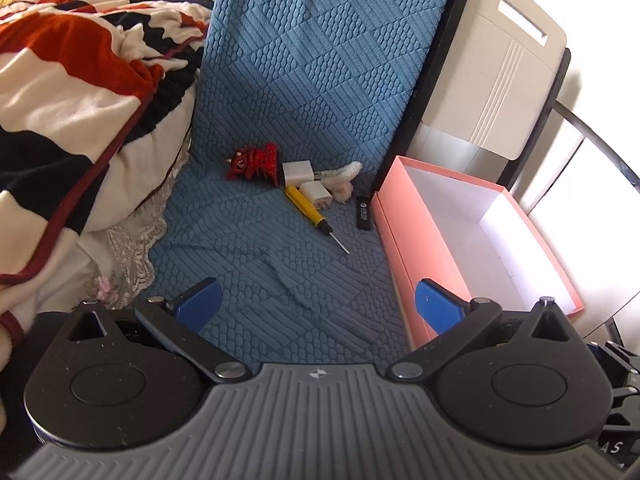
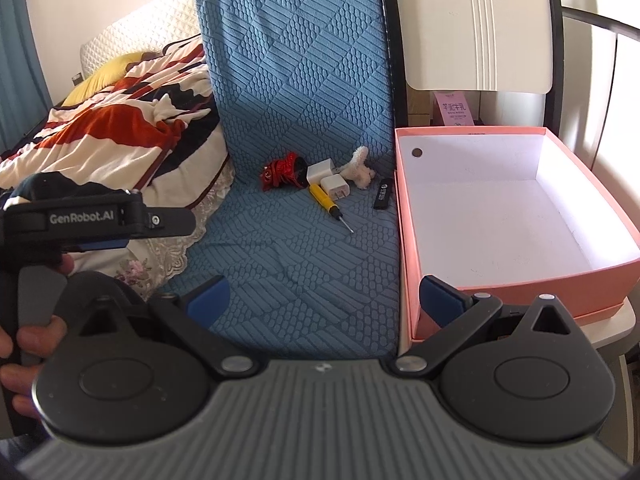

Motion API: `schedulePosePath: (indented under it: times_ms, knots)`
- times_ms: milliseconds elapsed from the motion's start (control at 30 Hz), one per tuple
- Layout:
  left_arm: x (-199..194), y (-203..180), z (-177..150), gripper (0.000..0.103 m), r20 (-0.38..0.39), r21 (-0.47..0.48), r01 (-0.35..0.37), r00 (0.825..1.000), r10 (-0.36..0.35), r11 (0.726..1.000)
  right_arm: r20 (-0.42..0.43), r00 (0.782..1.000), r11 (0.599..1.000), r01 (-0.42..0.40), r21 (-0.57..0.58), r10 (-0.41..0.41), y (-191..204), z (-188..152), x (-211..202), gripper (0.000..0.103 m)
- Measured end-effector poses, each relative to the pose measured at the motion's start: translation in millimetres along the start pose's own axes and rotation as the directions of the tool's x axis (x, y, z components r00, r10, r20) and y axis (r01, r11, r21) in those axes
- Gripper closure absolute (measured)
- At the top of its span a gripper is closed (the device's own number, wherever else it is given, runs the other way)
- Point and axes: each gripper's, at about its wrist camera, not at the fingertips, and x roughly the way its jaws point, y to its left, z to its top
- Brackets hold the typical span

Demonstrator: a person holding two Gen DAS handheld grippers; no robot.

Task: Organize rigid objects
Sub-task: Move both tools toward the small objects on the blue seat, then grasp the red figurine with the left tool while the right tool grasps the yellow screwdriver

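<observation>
Blue textured cushion carries a cluster: red toy, two white chargers, yellow screwdriver, black stick, just left of pink box. Left hand-held gripper and right hand-held gripper both wide apart, holding nothing

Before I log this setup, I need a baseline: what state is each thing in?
Pink cardboard box: open, nothing inside.
Yellow-handled screwdriver: lying flat on blue textured cover.
Two white charger plugs: lying side by side.
Black flat stick: flat, beside box.
Red toy figure: on cover.
Left gripper: open.
Right gripper: open.
</observation>
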Motion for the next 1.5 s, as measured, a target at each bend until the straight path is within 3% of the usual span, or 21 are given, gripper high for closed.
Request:
schedulePosePath:
  times_ms: [67,267,667,833,967,1200,1367,1500]
  knots:
    - [12.2,2.9,1.4,0.000,0.020,0.009,-0.012,1.000,0.012,1.000,0.009,1.000,1.000,0.000,0.005,0.000,-1.7,-1.0,4.2,0.000]
    - [57.7,18.1,9.8,0.000,-0.015,-0.030,0.005,1.000,-0.006,1.000,0.010,1.000,1.000,0.013,-0.005,-0.013,-1.0,-1.7,28.5,0.000]
    - [102.3,37.6,39.9,0.000,-0.022,-0.132,-0.006,1.000,0.003,0.991,-0.008,1.000,0.999,-0.008,-0.047,0.008,6.0,7.4,82.0,0.000]
    - [124.5,41.7,50.2,0.000,-0.014,-0.156,-0.046,0.999,0.045,0.987,-0.002,1.000,0.998,-0.019,-0.059,0.018,6.0,16.7,105.7,0.000]
    - [143.5,46.2,58.4,0.000,-0.022,-0.168,-0.043,0.999,0.040,0.985,-0.003,1.000,0.995,0.016,-0.099,-0.017,9.3,20.1,123.5,0.000]
    - [174.3,48.9,72.6,0.000,-0.035,-0.186,0.014,0.999,-0.021,0.982,-0.003,1.000,0.996,-0.020,-0.082,0.020,3.6,28.0,150.0,0.000]
    - [197.9,47.8,81.7,0.000,-0.051,-0.176,0.054,0.997,-0.064,0.983,0.009,0.999,0.990,-0.034,-0.140,0.036,12.2,33.5,169.6,0.000]
    - [220.0,55.0,91.9,0.000,-0.070,-0.230,0.097,0.991,-0.115,0.968,-0.005,0.999,0.988,-0.050,-0.147,0.050,15.3,38.9,186.0,0.003]
